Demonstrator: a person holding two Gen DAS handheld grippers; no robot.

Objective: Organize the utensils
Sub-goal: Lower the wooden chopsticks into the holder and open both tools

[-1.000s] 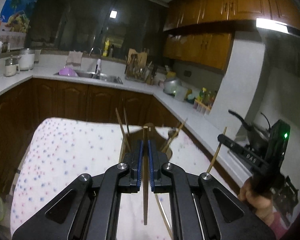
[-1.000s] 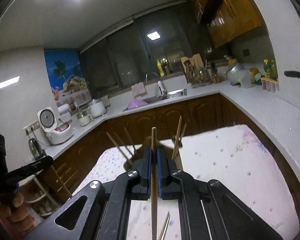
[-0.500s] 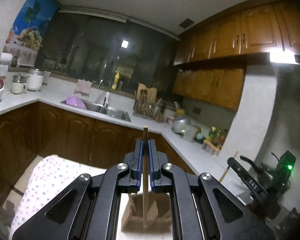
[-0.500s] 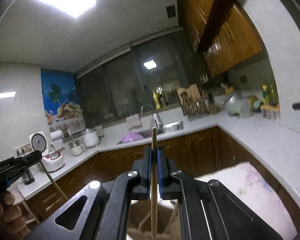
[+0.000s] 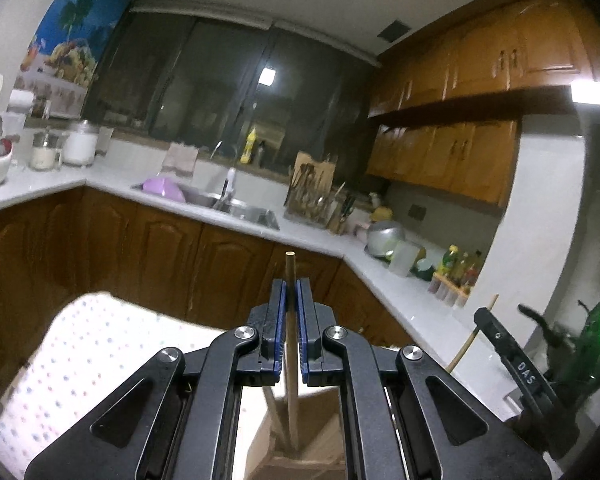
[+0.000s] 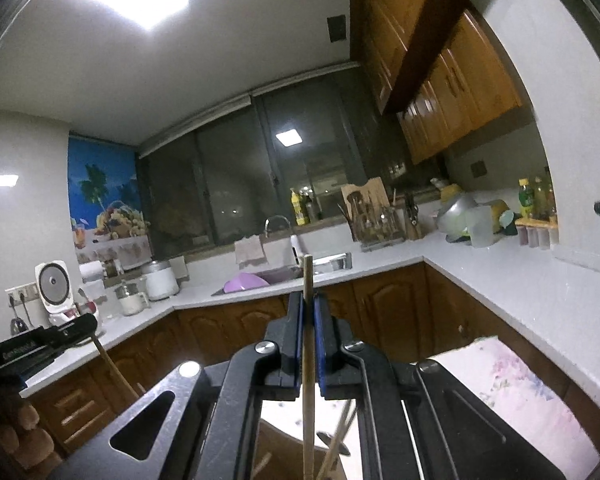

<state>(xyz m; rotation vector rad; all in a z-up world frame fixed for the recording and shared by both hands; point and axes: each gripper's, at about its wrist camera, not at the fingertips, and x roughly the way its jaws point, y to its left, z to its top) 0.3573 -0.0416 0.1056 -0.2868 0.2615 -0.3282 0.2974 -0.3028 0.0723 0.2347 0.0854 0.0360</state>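
Note:
My left gripper (image 5: 290,292) is shut on a wooden chopstick (image 5: 290,360) held upright; its lower end reaches into a wooden utensil holder (image 5: 300,452) below, beside another stick. My right gripper (image 6: 308,304) is shut on a second wooden chopstick (image 6: 308,380), also upright above the holder (image 6: 276,460), where more sticks lean. The right gripper (image 5: 512,364) with its stick also shows at the right of the left wrist view, and the left gripper (image 6: 40,346) at the left of the right wrist view.
A table with a dotted white cloth (image 5: 80,352) lies below. White countertops (image 6: 520,280) wrap around, with a sink (image 5: 236,206), a rice cooker (image 6: 54,288), a knife and utensil rack (image 5: 312,192) and bottles (image 5: 456,272). Wooden cabinets (image 5: 480,64) hang above.
Both grippers have tilted upward, so the table and holder dropped low in view. The chopsticks stay clamped, and their lower ends now sit at the holder.

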